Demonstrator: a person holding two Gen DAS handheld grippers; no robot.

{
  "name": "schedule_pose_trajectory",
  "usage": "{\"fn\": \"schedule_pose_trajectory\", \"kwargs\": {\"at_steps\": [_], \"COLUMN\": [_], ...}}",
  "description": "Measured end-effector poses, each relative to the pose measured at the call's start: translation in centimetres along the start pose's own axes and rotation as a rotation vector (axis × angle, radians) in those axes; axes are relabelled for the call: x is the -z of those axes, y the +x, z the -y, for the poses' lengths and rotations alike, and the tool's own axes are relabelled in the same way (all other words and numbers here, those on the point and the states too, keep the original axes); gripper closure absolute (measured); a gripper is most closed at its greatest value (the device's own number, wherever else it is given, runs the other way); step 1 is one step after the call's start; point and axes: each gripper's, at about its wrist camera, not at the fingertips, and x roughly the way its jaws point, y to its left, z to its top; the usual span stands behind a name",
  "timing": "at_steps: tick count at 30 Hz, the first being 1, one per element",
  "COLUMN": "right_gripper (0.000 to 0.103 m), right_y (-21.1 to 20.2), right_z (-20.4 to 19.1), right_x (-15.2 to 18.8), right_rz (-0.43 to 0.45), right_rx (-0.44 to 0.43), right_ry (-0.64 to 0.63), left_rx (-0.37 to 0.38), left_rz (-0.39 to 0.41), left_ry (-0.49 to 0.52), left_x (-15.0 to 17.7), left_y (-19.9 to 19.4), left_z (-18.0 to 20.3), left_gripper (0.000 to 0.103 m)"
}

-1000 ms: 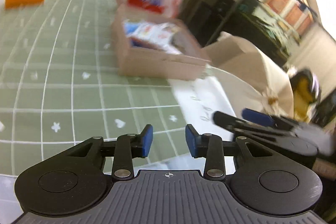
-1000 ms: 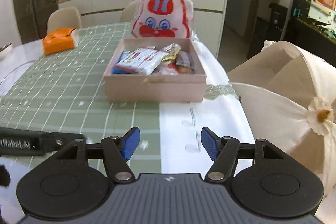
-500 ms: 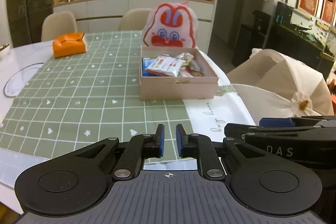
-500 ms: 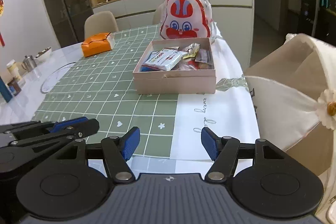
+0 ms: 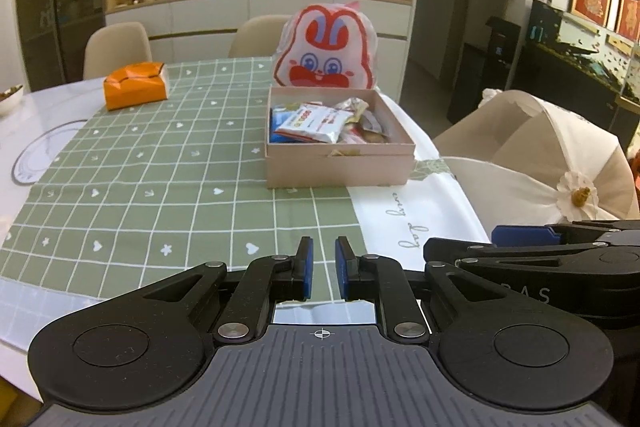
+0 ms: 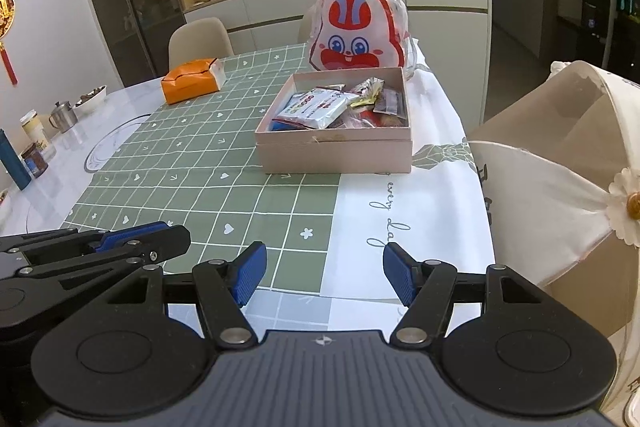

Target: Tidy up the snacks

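Note:
A pink cardboard box (image 5: 338,167) (image 6: 334,151) stands on the green checked tablecloth, holding several snack packets (image 5: 316,121) (image 6: 316,109). Behind it leans a red and white rabbit-face bag (image 5: 326,53) (image 6: 358,35). My left gripper (image 5: 322,269) hovers over the near table edge, shut with nothing between its blue pads. It also shows at the lower left in the right wrist view (image 6: 132,241). My right gripper (image 6: 322,275) stands open and empty beside it, well short of the box. Its fingers (image 5: 524,237) reach in from the right of the left wrist view.
An orange tissue pack (image 5: 136,87) (image 6: 192,85) lies at the far left of the cloth. A cream chair with a daisy bow (image 5: 560,171) (image 6: 576,183) stands right of the table. Jars, a metal cup and a blue bottle (image 6: 14,159) sit at the left edge.
Both grippers drew back from the box and tilted up, so more of the room shows. The left jaws closed from partly open to shut. Since half a second ago nothing has moved.

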Motion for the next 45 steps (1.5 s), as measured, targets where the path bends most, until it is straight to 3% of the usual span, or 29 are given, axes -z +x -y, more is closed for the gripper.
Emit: {"fn": "schedule_pose_trajectory", "kwargs": {"at_steps": [45], "right_gripper": [0.038], "right_y": [1.1], "right_z": [0.2], "right_x": [-0.3], "right_rz": [-0.016], "right_rx": [0.017], "right_ry": [0.033], "left_rx": [0.031], "left_rz": [-0.027], "left_ry": [-0.010], "left_x": [-0.3], "left_y": [1.1], "left_z": [-0.2], "left_gripper": [0.087]}}
